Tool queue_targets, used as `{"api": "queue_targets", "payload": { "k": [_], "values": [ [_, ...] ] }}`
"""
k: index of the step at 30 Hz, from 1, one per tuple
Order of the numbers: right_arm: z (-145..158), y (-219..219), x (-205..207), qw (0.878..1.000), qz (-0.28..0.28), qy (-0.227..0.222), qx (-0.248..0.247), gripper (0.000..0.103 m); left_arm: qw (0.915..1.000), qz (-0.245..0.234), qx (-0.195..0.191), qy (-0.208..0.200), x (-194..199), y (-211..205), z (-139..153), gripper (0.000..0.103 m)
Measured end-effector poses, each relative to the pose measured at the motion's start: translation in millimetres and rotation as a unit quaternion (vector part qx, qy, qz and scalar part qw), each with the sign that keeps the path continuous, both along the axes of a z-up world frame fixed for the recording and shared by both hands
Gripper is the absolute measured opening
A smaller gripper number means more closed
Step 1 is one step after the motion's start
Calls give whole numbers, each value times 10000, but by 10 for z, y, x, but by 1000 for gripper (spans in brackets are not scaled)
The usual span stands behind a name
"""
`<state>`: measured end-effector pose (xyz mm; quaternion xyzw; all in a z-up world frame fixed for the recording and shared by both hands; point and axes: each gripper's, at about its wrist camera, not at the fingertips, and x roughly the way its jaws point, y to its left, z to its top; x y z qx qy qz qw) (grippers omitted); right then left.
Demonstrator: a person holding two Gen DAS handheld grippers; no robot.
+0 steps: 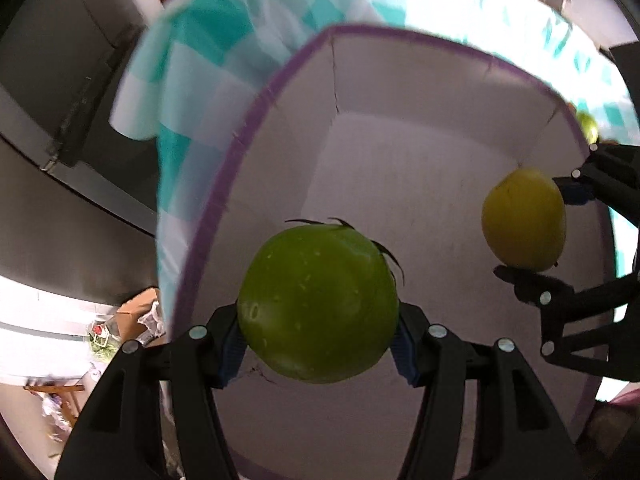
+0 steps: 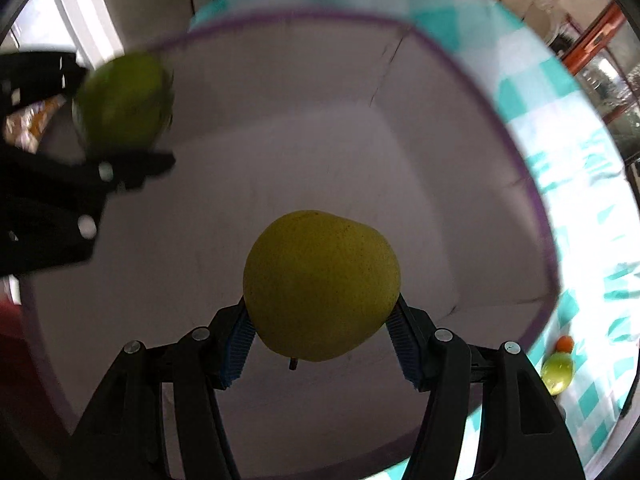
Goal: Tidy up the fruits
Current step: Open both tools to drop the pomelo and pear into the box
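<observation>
My left gripper (image 1: 318, 338) is shut on a green tomato-like fruit (image 1: 318, 304) with a dark calyx and holds it over the open pale box with a purple rim (image 1: 256, 120). My right gripper (image 2: 322, 332) is shut on a yellow pear-like fruit (image 2: 322, 284), stem down, over the same box (image 2: 532, 200). The right gripper with the yellow fruit (image 1: 524, 218) also shows at the right of the left wrist view. The left gripper with the green fruit (image 2: 124, 100) shows blurred at the upper left of the right wrist view. The box floor is bare.
The box stands on a teal-and-white checked tablecloth (image 1: 192, 80). A yellow-green fruit (image 2: 557, 368) and a small orange fruit (image 2: 565, 344) lie on the cloth right of the box. Another green fruit (image 1: 588, 126) lies beyond the box rim. The table edge drops off at left.
</observation>
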<state>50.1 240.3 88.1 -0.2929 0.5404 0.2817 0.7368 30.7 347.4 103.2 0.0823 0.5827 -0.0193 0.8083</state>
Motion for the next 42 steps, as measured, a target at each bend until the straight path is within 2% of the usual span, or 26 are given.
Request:
{"api": "queue_targets", "payload": {
  "k": [5,6,8,12,15,17,18,23,24,26,29,31,33,34,35,38,40,42],
  "values": [
    [-268,-62,-32,9985,-185,410,-309,57,9988,-174,73,443,55,-25,-232,60],
    [-284,-62,-50,9985,-152,387,-355,56,9986,-179,82,500,65,-15,-263,60],
    [-260,-76,-37,9986,-223,380,-288,46,9976,-226,104,652,82,-21,-334,60],
    [-259,-107,-18,9983,-352,383,-254,46,9967,-324,128,733,94,-24,-360,60],
    [-267,-110,-39,9984,-331,359,-267,51,9953,-309,8,922,98,24,-414,61],
    [-261,-116,-31,9982,-418,383,-209,60,9952,-300,10,932,80,50,-421,62],
    [-253,-127,-30,9980,-460,402,-148,62,9952,-311,-11,928,70,52,-418,64],
    [-198,-134,-136,9984,-453,333,81,70,9950,-420,-258,867,-1,11,-352,90],
    [-185,-137,-166,9985,-450,298,130,70,9952,-428,-265,843,-18,0,-332,91],
    [-125,-201,-246,9987,-435,137,215,70,9976,-373,-30,587,-64,-42,-228,91],
    [45,-304,-370,9975,-416,-174,551,70,9977,-284,598,-133,-143,-145,27,91],
    [220,-427,-487,9941,-389,-470,899,70,9905,-27,1043,-897,-218,-192,314,91],
    [381,-577,-595,9887,-405,-787,1206,70,9782,271,1348,-1556,-303,-287,581,92],
    [520,-703,-564,9834,-443,-977,1465,70,9704,423,1440,-1893,-353,-341,743,100],
    [638,-829,-548,9773,-511,-1135,1712,70,9633,521,1481,-2177,-407,-410,884,102],
    [877,-1326,-602,9578,-994,-1427,2289,70,9528,493,1341,-2679,-548,-684,1127,102],
    [891,-1710,-623,9497,-1370,-1359,2468,70,9489,398,1260,-2867,-659,-900,1186,102],
    [818,-2057,-640,9458,-1777,-1328,2371,70,9499,154,1126,-2913,-699,-1225,1190,102]
  ]
}}
